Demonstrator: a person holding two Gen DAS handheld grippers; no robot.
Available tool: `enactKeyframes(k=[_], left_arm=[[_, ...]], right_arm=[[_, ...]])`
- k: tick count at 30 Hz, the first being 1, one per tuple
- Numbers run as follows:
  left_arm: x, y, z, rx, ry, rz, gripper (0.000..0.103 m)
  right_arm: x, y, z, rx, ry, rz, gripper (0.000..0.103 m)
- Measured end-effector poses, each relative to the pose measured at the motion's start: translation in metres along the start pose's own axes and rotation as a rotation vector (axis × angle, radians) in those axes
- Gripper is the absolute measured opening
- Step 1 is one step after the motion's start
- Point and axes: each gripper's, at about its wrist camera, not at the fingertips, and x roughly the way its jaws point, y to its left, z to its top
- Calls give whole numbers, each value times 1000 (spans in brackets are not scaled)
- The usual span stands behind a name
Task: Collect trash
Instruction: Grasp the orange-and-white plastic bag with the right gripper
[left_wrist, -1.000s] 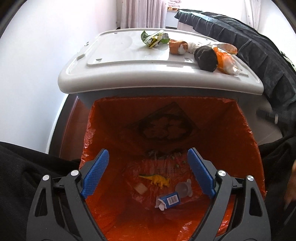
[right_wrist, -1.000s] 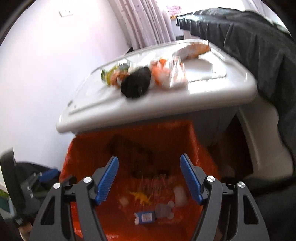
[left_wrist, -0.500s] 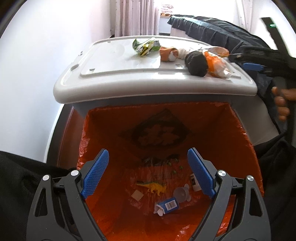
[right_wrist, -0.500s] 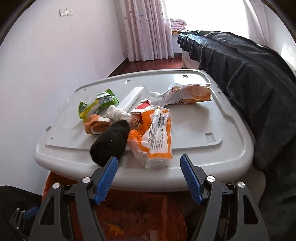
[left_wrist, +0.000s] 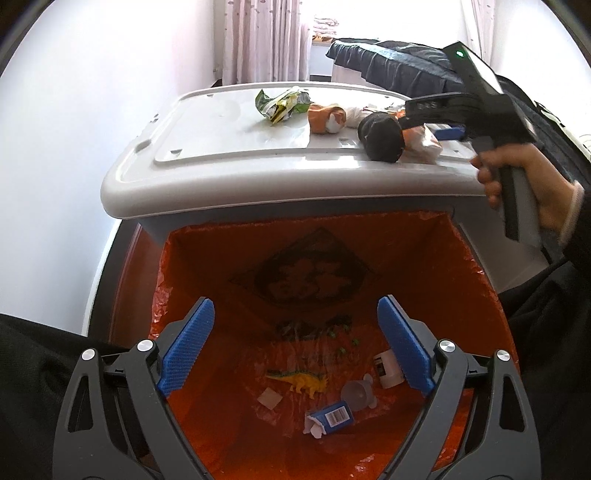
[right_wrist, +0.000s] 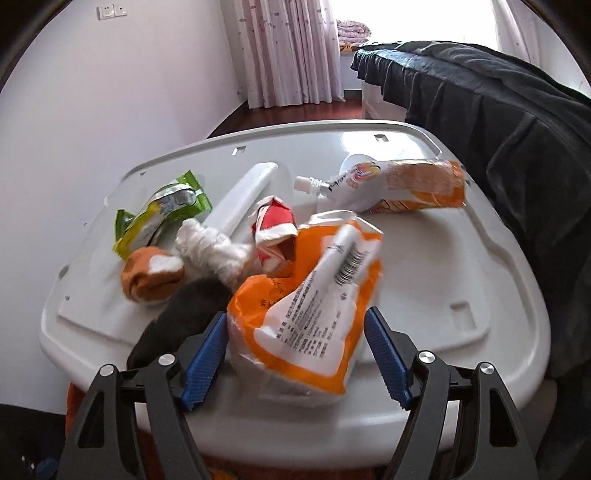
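Step in hand, as judged: approach to the next pick. In the right wrist view the right gripper (right_wrist: 295, 354) has its fingers spread wide on either side of the orange-and-white snack bag (right_wrist: 314, 314), which lies at lower centre on the grey lid (right_wrist: 461, 258) serving as the surface. The left pad sits close against the bag's edge and also near the black sock (right_wrist: 177, 317); whether either is touched cannot be told. Nothing is clamped.

Remaining trash on the lid: green wrapper (right_wrist: 159, 214) at centre left, orange sock (right_wrist: 151, 273), white rag (right_wrist: 210, 251), red carton (right_wrist: 275, 232) and spouted pouch (right_wrist: 399, 188) at upper right.

In the left wrist view the left gripper (left_wrist: 295, 350), fingers released and empty, hangs over the orange bin liner (left_wrist: 424, 258) in the lower frame; a blue carton (left_wrist: 332, 417) and a yellow toy dinosaur (left_wrist: 303, 382) lie at its bottom.

Next move, as judged: close squarely on the crinkled bag alone, clear of the sock, then lift and carry it down to the liner.
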Motion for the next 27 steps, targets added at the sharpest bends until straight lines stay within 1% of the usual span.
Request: enactKeyframes(k=[5, 6, 7, 9, 10, 12, 18, 23, 27], left_arm=[[2, 2, -1, 3, 4, 9, 88], [3, 2, -1, 1, 7, 10, 88], [4, 3, -1, 1, 10, 11, 88], [5, 3, -1, 0, 15, 15, 88], [6, 4, 0, -1, 15, 15, 88], [5, 4, 0, -1, 14, 13, 88], [3, 0, 0, 15, 6, 13, 88], [5, -4, 2, 29, 7, 15, 88], [6, -5, 6, 23, 15, 21, 88]], right_arm=[[20, -2, 12, 17, 6, -7, 75], [23, -3, 14, 24, 3, -4, 74], [25, -4, 15, 32, 5, 0, 70], [28, -5, 15, 45, 3, -6, 54], [29, -5, 15, 42, 3, -25, 52], [28, -5, 13, 31, 3, -46, 42], [22, -6, 7, -10, 9, -74, 26], [12, -20, 7, 50, 30, -35, 22], [-9, -33, 8, 83, 8, -22, 22]])
